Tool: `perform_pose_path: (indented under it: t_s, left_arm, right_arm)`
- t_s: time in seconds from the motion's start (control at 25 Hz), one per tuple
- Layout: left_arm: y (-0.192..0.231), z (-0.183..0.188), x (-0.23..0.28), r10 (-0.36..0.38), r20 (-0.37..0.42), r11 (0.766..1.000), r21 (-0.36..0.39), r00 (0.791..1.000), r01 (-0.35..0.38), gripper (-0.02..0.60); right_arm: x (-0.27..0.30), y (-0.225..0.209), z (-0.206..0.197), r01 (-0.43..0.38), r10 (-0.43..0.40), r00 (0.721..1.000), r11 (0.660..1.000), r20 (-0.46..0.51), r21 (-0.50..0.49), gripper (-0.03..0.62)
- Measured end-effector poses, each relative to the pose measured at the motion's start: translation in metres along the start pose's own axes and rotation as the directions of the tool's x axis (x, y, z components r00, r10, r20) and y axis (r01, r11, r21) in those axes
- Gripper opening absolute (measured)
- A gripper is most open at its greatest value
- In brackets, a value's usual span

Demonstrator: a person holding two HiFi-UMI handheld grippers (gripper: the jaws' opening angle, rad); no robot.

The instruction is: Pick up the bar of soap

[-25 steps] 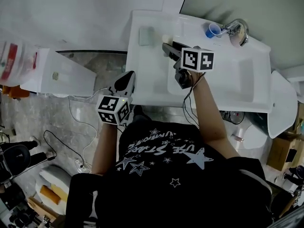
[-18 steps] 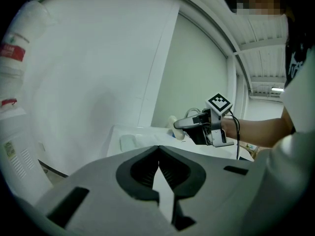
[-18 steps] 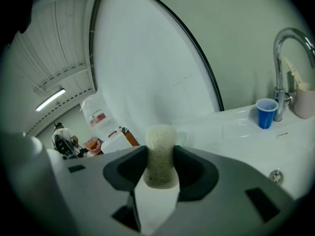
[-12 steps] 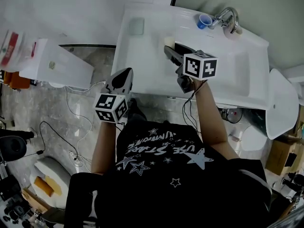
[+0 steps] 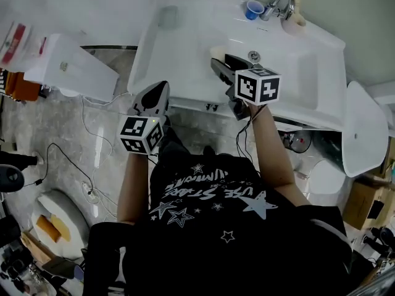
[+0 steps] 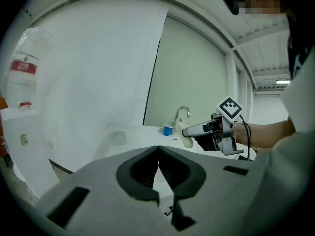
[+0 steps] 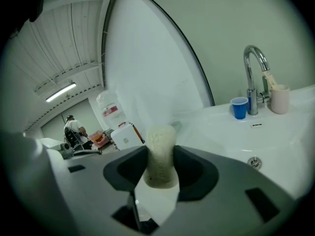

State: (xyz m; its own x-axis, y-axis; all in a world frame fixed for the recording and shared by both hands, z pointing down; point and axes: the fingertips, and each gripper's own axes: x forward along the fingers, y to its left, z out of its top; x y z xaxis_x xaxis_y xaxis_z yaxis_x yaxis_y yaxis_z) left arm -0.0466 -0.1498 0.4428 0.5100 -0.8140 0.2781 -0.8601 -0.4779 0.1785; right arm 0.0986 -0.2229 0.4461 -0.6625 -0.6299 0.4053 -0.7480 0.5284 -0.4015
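Observation:
A cream bar of soap (image 7: 159, 155) stands upright between the jaws of my right gripper (image 7: 160, 167), which is shut on it. In the head view that right gripper (image 5: 220, 64) hangs over the front left of the white sink (image 5: 185, 54), and the soap (image 5: 215, 52) shows pale at its tips. My left gripper (image 5: 159, 91) is held off the sink's front left corner, shut with nothing in it. In the left gripper view its jaws meet at the tips (image 6: 158, 147), and the right gripper (image 6: 193, 130) with the soap (image 6: 186, 139) shows beyond them.
A greyish soap dish (image 5: 167, 16) sits on the sink's far left ledge. A blue cup (image 5: 252, 9) and a chrome tap (image 5: 281, 0) stand at the back. A white box (image 5: 77, 66) is left of the sink, with cables on the floor (image 5: 92, 159).
The right gripper with the soap has drawn back from the soap dish toward the sink's front. The left gripper has slipped off the sink's corner. The head view has shifted.

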Motion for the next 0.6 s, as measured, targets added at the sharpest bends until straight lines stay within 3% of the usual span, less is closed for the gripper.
perform_pose_path:
  t_s: [0.28,0.6]
  left_arm:
    - [-0.034,-0.022,-0.022,0.089,-0.037,0.996,-0.006,0.995,-0.089,0.009]
    - [-0.061,-0.026,-0.033,0.093,-0.016,0.995,-0.022,0.996,-0.093,0.009]
  right_arm:
    - [-0.039,0.012,-0.02,-0.055,0.055,0.998,0.998,0.007,0.014,0.179]
    - [-0.06,0.014,-0.03,-0.08,0.08,0.997,0.997,0.006,0.003,0.179]
